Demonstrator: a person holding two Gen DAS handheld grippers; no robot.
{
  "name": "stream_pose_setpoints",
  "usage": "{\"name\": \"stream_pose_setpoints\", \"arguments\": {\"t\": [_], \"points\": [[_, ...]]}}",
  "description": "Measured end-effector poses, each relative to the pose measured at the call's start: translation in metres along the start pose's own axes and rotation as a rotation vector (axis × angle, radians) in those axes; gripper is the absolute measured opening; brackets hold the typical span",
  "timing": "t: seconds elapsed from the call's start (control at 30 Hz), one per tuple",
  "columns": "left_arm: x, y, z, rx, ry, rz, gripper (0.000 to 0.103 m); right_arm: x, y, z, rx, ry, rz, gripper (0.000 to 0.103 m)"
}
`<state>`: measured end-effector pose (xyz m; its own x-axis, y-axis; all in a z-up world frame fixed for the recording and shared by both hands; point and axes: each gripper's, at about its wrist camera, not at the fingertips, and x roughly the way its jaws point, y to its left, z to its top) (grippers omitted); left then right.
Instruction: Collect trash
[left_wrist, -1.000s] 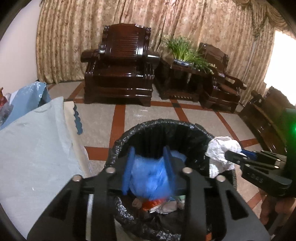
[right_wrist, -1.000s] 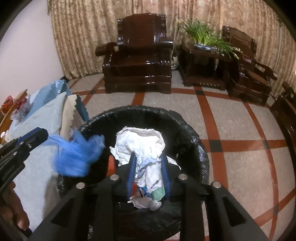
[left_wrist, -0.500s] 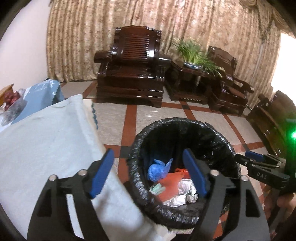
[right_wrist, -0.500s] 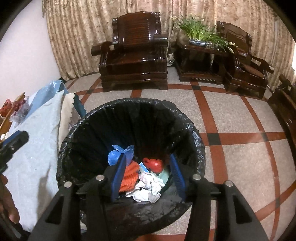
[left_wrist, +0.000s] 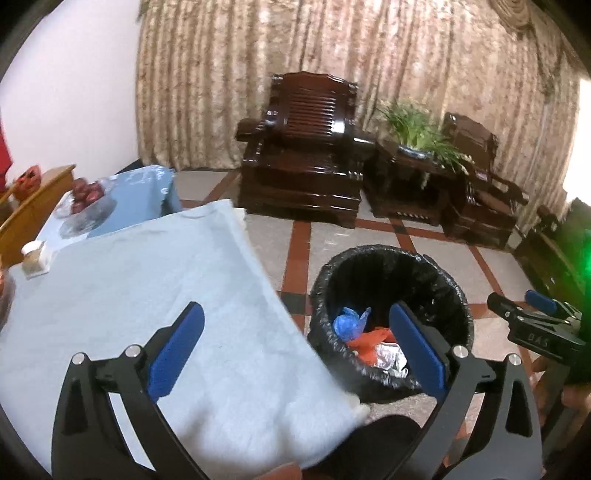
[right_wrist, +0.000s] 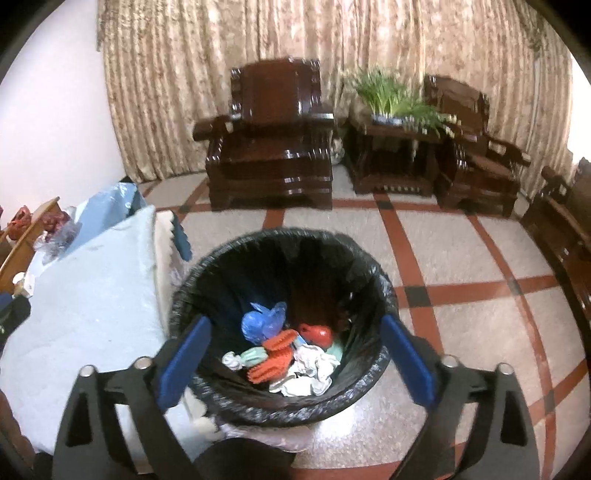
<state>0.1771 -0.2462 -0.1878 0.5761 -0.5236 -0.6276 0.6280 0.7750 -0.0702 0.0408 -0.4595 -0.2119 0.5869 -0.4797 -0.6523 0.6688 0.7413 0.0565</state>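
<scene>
Both the left gripper (left_wrist: 295, 350) and right gripper (right_wrist: 295, 360) are being spread wide, empty; collected trash (right_wrist: 284, 356) is lying below them inside the black-lined bin (right_wrist: 373, 269), nearer the right gripper.

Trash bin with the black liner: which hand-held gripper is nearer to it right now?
Right. The right hand-held gripper hangs directly over the trash bin, empty, its jaws opening. The left hand-held gripper is off to the bin's side, partly over the light blue tablecloth, also opening and empty.
</scene>
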Motion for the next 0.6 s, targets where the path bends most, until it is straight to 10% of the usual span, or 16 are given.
{"name": "stream_pose_setpoints", "arguments": {"t": [0.6], "points": [[-0.217,0.025,0.0,0.004,-0.219,0.276,0.098,-0.191,0.1,0.012,-0.126,-0.271,0.145,0.097]]}}
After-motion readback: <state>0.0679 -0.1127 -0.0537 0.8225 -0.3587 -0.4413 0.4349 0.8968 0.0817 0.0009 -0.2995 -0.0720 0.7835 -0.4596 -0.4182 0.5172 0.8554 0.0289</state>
